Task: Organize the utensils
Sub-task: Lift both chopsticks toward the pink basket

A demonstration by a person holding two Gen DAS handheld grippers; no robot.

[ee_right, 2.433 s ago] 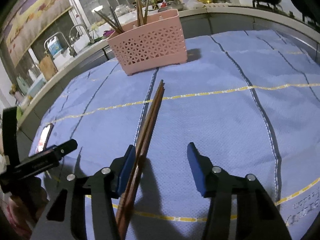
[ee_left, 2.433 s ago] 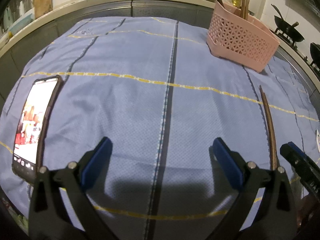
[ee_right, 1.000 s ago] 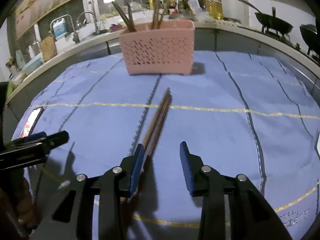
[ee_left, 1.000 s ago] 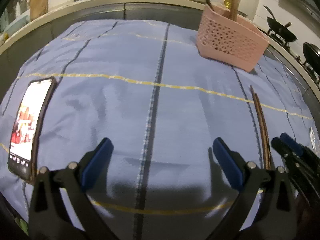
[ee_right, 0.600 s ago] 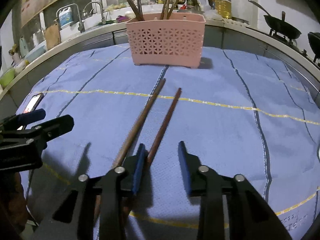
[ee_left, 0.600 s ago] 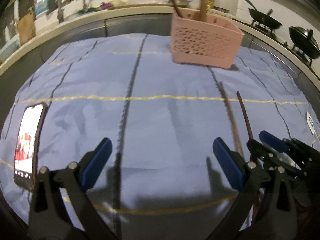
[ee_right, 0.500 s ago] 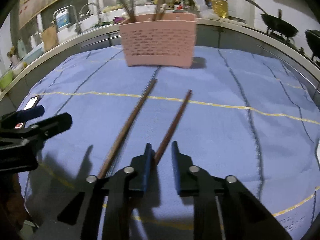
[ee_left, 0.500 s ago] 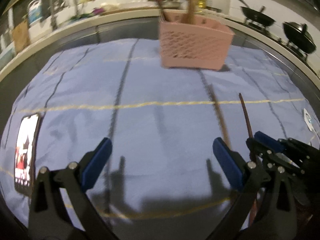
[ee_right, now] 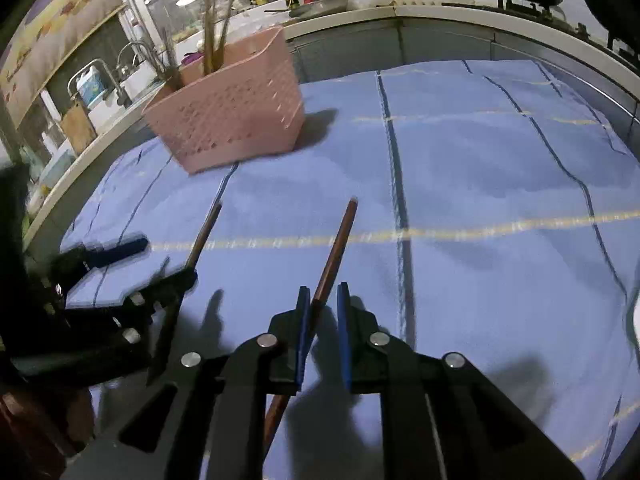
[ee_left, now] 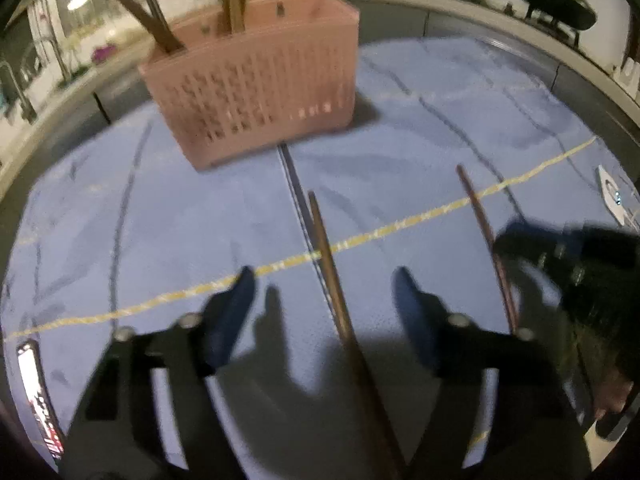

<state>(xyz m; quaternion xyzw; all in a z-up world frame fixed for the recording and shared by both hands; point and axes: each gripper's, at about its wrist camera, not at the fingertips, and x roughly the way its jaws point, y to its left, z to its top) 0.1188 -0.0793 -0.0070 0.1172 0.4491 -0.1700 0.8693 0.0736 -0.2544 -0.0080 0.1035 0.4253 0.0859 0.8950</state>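
Two brown chopsticks lie apart on the blue cloth. My right gripper [ee_right: 323, 300] is shut on one chopstick [ee_right: 335, 248], which points toward the pink basket [ee_right: 236, 120]. My left gripper [ee_left: 324, 284] is open around the other chopstick [ee_left: 340, 312], which lies between its blue pads. In the left wrist view the right gripper [ee_left: 560, 264] holds its chopstick [ee_left: 484, 236] at the right. In the right wrist view the left gripper [ee_right: 132, 264] is at the left, over its chopstick [ee_right: 200, 240]. The pink basket [ee_left: 256, 84] stands at the back and holds several upright chopsticks.
A phone [ee_left: 40, 396] with a lit screen lies at the cloth's left front edge. A white object [ee_left: 612, 196] lies at the right edge. The counter rim [ee_right: 440, 12] curves behind the cloth, with bottles, a sink and woks beyond.
The pair of chopsticks has been split apart. My right gripper has closed on one. My left gripper has swung right and narrowed, and now straddles the other.
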